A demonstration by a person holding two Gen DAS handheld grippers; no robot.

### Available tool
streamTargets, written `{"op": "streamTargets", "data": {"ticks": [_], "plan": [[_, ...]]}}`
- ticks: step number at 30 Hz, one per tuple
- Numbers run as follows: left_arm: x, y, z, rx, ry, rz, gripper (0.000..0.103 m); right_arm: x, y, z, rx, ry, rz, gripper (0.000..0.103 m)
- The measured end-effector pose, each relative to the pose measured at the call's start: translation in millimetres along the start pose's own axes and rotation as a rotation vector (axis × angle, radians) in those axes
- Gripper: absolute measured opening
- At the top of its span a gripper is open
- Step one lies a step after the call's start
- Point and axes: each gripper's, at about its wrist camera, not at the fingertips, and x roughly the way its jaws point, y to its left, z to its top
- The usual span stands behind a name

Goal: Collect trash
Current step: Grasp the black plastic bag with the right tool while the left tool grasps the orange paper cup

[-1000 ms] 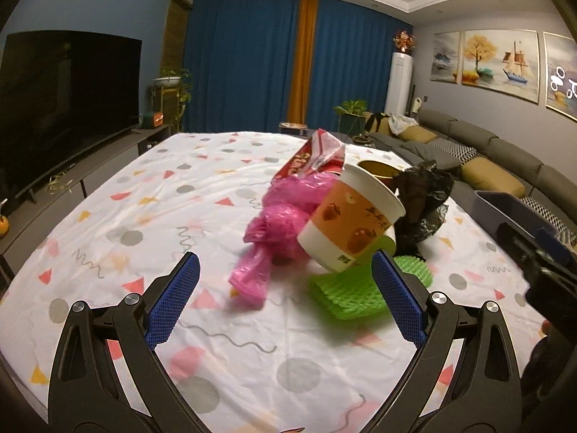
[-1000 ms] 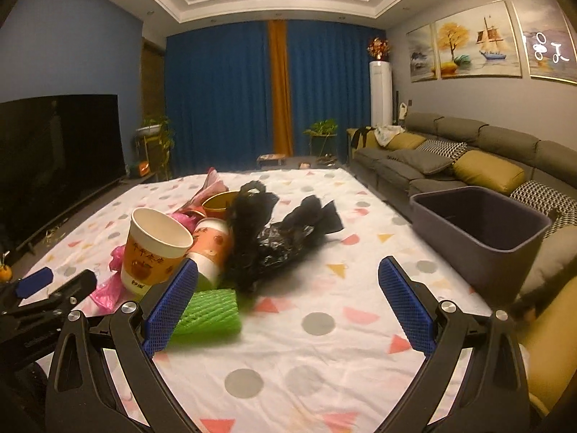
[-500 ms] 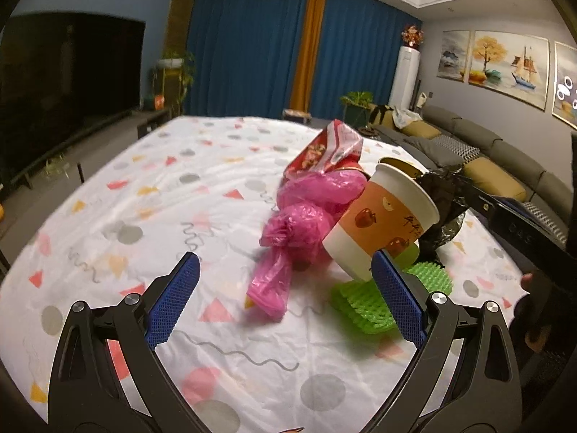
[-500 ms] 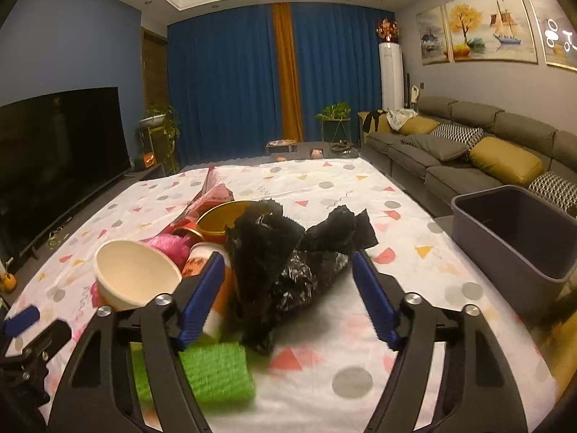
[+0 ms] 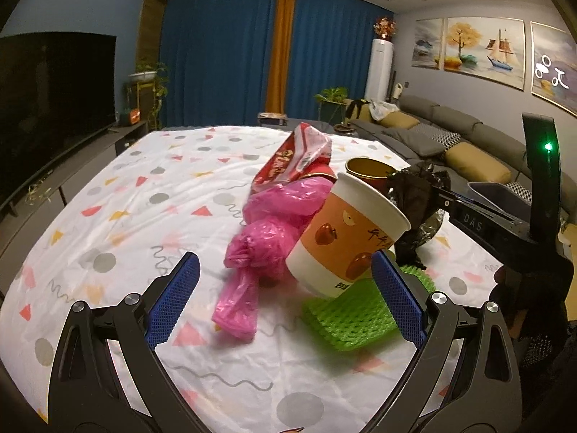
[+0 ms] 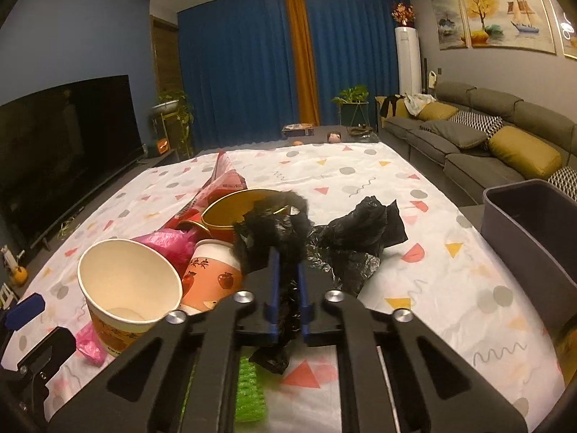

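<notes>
**Right gripper pinches the black bag; left gripper hangs wide**

The tilted cup point(image 5: 348, 241) serves as the landmark: a paper cup with apple prints, leaning with its mouth up and to the right, its base resting on the green foam net point(image 5: 355, 319).

Farthest left of the cup, the table point(image 5: 119, 216) carries a white cloth with coloured dots and triangles. The left gripper point(image 5: 285, 301) hovers low in front of the cup, its jaws spread wide with nothing between them; the right blue pad point(image 5: 395, 299) sits just beside the cup's base. Directly left of the cup lies the pink bag point(image 5: 268, 241), touching its side. Behind the pink bag and the cup a red wrapper point(image 5: 294, 160) sticks up at a slant. Behind the cup to the right stands a gold tub point(image 5: 369, 171), open at the top.

Right of the cup, the black bag point(image 6: 321, 238) lies crumpled on the cloth, touching the tub. The right gripper point(image 6: 287, 297) is closed down narrow on a fold of it, the blue fingers point(image 6: 274, 288) pressed against the plastic on both sides. In the right wrist view a second cup point(image 6: 212, 274) lies on its side between the tilted cup and the black bag.

Farthest right, well apart from the cup at the table's edge, is a grey bin point(image 6: 533, 252). A sofa point(image 6: 487, 140) runs along the wall beyond it.
</notes>
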Motion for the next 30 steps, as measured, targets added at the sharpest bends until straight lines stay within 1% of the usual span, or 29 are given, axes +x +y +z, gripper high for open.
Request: {"op": "streamTargets", "data": {"ticks": [2,8,13,14,18,20,22,27,30], "plan": [[2,-3,2,0.010,0.000,-0.004,0.094,-4,-1,1,0.006,-0.015,0.003,0.005],[14,-22,13,0.060,0.004,-0.041,0.094,-28,-8,7,0.028,-0.076,0.008,0.005],[28,-37,17,0.113,0.016,-0.041,0.093,-47,-17,7,0.046,-0.098,0.015,0.005],[31,-37,18,0.114,0.020,-0.043,0.090,-50,-17,7,0.046,-0.099,0.017,0.005],[42,-37,19,0.106,0.057,-0.034,0.083,-60,-19,3,0.045,-0.105,0.024,0.005],[46,-36,18,0.107,0.069,-0.040,0.078,-63,-21,3,0.044,-0.105,0.027,0.005],[49,-36,18,0.101,0.083,-0.047,0.075,-65,-22,2,0.045,-0.104,0.030,0.004],[60,-32,16,0.079,0.130,-0.055,0.075,-70,-24,1,0.050,-0.104,0.037,0.004],[63,-29,17,0.047,0.153,-0.088,0.075,-72,-25,1,0.051,-0.105,0.036,0.005]]}}
